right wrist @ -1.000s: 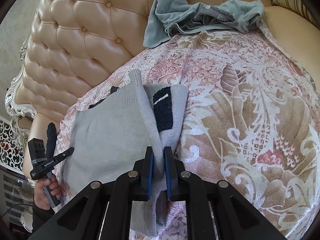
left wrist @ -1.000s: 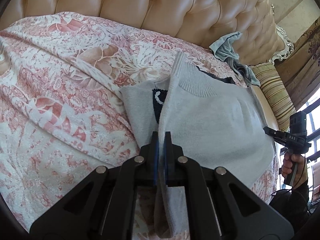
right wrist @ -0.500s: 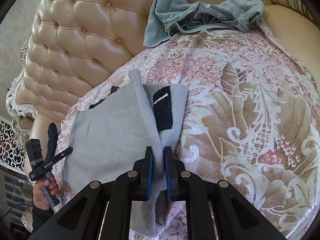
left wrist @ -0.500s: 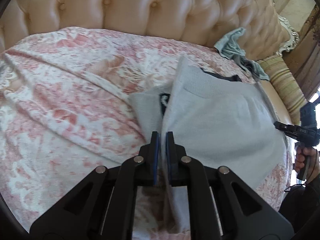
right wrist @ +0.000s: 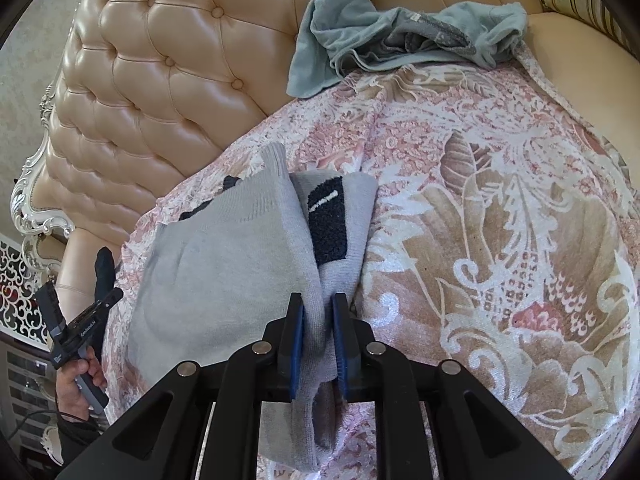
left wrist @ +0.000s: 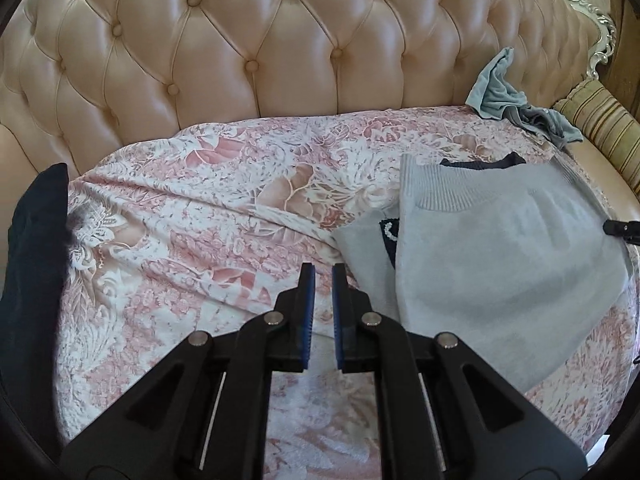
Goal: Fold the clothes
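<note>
A grey knit sweater (left wrist: pixel 500 264) lies folded on the floral bedspread (left wrist: pixel 192 240), with a dark patch (right wrist: pixel 328 220) showing under its top flap. My left gripper (left wrist: pixel 323 276) hovers over the bedspread just left of the sweater, slightly open with nothing between its fingers. My right gripper (right wrist: pixel 319 304) is shut on the grey sweater (right wrist: pixel 216 272) at its near edge, and a fold of knit hangs down between the pads. In the right wrist view a hand holds the left gripper (right wrist: pixel 80 320) beyond the sweater's far side.
A tufted cream headboard (left wrist: pixel 280 40) rises behind the bed. A heap of teal-grey clothes (right wrist: pixel 400 36) lies against it. A striped cushion (left wrist: pixel 608 128) sits at the far right, and a dark cloth (left wrist: pixel 32 260) is at the left edge.
My left gripper let go of the sweater's edge and swung left off it, over bare bedspread. The right gripper kept its hold, its fingers a little wider apart.
</note>
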